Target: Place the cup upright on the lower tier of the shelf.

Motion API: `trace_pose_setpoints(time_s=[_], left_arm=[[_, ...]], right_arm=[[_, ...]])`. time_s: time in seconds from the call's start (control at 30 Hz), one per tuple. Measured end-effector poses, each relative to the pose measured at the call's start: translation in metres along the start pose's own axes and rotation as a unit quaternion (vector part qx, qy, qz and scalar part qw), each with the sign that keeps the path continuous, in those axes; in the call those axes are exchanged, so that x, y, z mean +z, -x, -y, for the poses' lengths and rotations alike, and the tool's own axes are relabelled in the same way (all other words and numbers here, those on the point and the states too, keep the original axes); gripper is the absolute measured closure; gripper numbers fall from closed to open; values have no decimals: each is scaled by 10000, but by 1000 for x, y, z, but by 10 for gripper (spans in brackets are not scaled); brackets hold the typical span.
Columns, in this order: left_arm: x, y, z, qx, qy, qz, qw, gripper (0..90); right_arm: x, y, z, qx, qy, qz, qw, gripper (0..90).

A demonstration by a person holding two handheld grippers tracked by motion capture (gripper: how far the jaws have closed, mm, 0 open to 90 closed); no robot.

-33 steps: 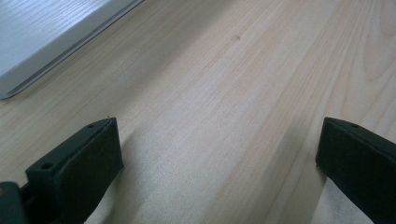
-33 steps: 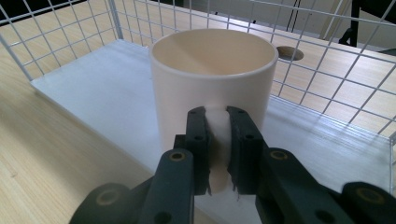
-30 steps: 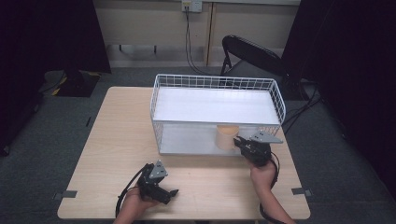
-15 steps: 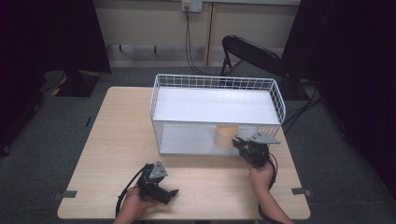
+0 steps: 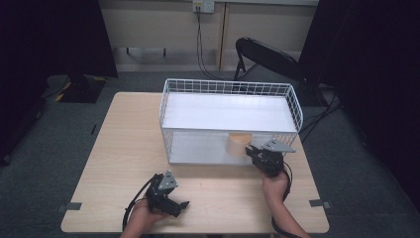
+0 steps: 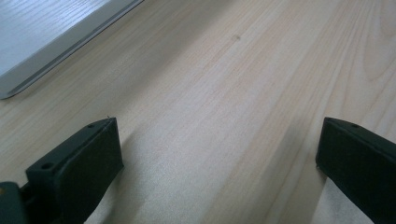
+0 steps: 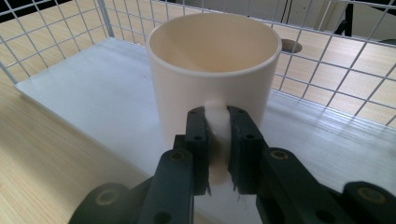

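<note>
One plain unmarked mug (image 7: 214, 70), handle pinched.

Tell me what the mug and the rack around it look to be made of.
Mug: likely glazed ceramic, cream, smooth, thick-walled with a soft sheen. Rack: thin white-coated metal wire in a square grid, it seems; its shelf looks like white-painted board with faint grain.
</note>
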State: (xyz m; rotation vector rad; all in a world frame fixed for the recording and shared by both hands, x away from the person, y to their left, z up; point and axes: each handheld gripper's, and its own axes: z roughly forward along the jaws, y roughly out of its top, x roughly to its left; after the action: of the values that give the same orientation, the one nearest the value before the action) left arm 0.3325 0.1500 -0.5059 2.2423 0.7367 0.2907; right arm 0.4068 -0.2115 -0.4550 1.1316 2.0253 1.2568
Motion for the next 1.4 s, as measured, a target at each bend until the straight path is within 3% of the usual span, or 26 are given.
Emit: trace_pose_setpoints(time_s=[0.77, 1.1, 1.27, 1.4], left_arm=[[0, 0, 0, 1, -2, 0, 10000, 0], [0, 0, 0, 1, 0, 0, 10000, 0], [0, 0, 0, 12, -1, -8, 10000, 0], [0, 0, 0, 0, -1, -1, 10000, 0]], right_arm=[[3, -1, -1, 142, -19, -28, 9999, 784], [-4, 5, 3, 277, -60, -18, 9996, 605], [-13, 7, 2, 283, -28, -114, 9995, 620], [-19, 8, 1, 227, -8, -205, 9995, 713]])
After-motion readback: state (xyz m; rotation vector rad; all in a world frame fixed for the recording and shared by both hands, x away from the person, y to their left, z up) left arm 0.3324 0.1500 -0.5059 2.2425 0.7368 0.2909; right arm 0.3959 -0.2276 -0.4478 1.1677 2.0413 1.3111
